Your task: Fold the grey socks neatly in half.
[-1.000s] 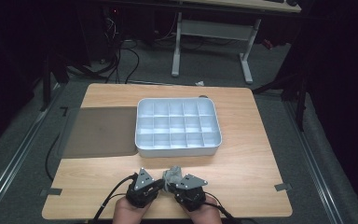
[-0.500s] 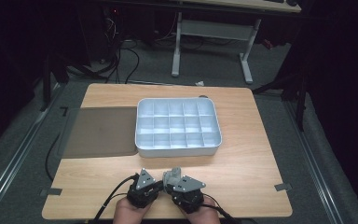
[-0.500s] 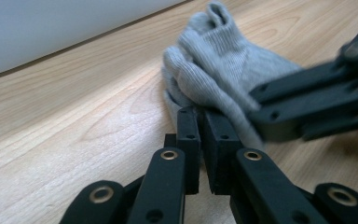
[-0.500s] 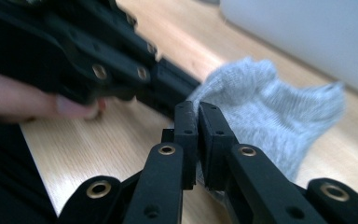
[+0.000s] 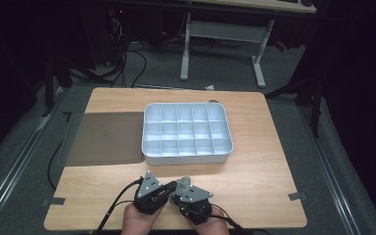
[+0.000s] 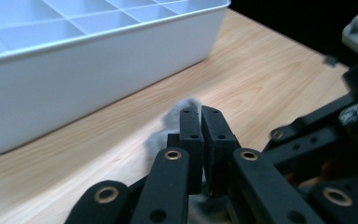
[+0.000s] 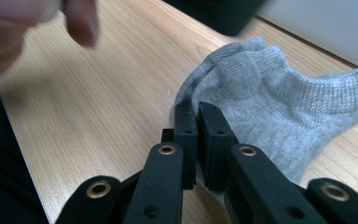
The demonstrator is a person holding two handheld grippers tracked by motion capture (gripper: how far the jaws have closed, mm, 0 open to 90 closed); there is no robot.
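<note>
Now | left gripper – jaws just closed further, pinching the grey sock | right gripper clamped on the same sock | sock on table, near front edge, before the white tray | both grips set – lifting or folding can probably begin

**Table layout at inspection**

A compartmented tray stands on the table, at its middle toward the far edge. A flat mat lies just beside the tray's left wall. Both grippers sit side by side at the near edge: left gripper, right gripper. A sock lies between them, before the tray.
</note>
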